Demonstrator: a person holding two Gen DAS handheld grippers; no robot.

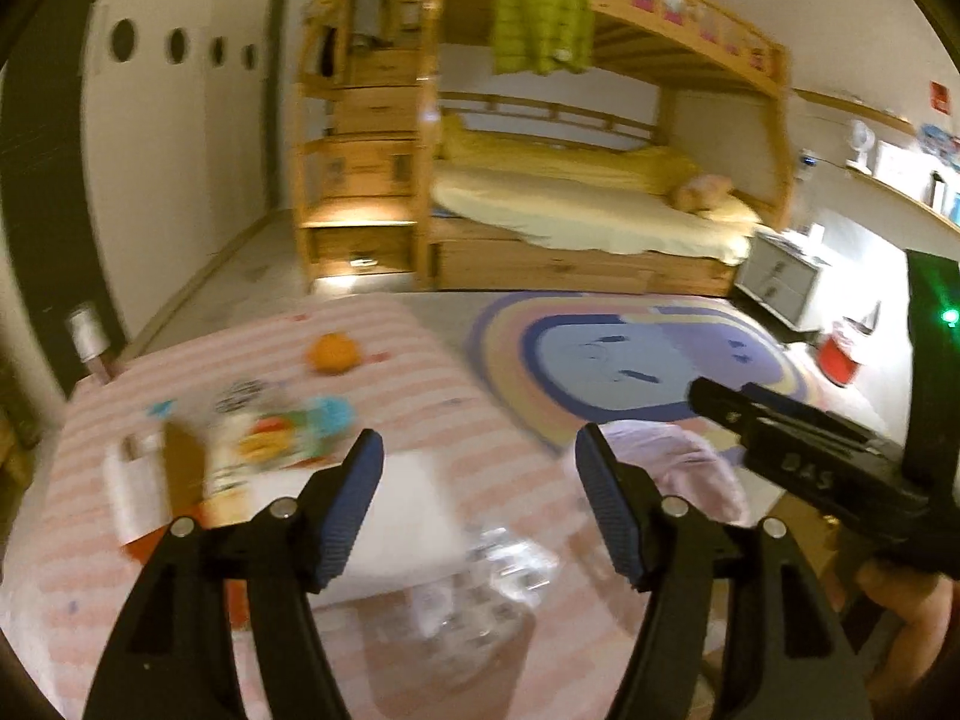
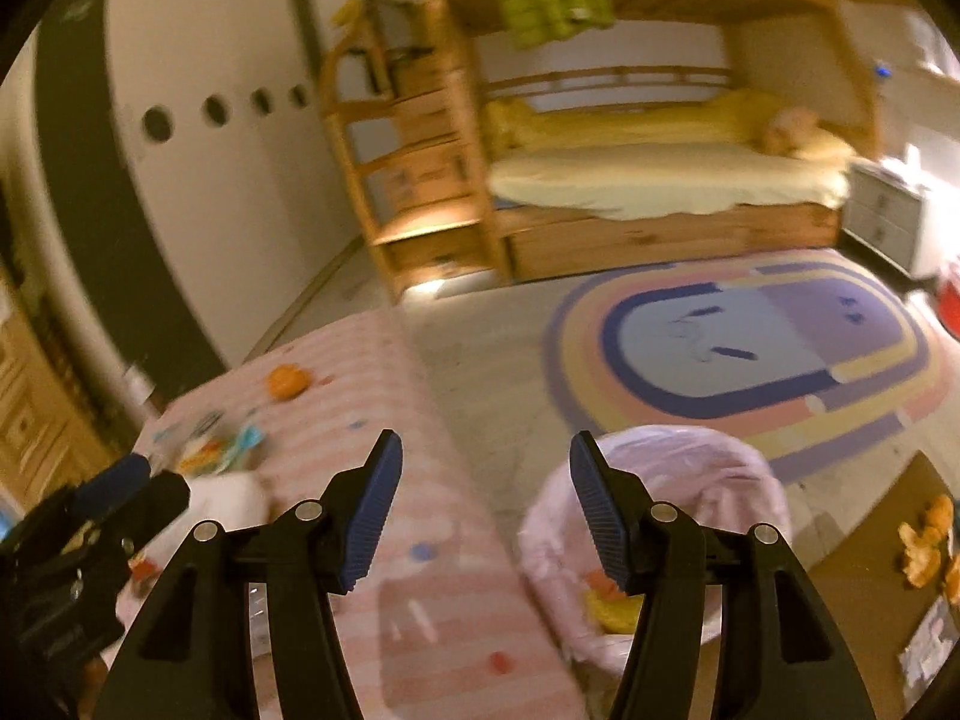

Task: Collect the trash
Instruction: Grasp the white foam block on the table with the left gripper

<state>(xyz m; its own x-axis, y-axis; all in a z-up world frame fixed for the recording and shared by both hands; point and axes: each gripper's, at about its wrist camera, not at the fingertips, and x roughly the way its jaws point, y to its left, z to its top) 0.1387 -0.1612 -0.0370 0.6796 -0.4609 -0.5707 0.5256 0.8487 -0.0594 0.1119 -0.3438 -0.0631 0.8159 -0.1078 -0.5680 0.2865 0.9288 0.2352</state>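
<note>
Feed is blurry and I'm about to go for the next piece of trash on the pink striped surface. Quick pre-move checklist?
1. Left gripper open, nothing between its fingers: ok.
2. Right gripper open and empty: ok.
3. Pink-lined trash bin beside the pink striped surface, mouth open: ok.
4. Crumpled clear plastic wrapper just ahead of the left gripper, within view: ok.
5. Colourful snack packets and round orange object lie farther off on the surface; whether they are trash: cannot tell.
6. Image sharpness for aiming: not ok, both views are motion-blurred.
</note>
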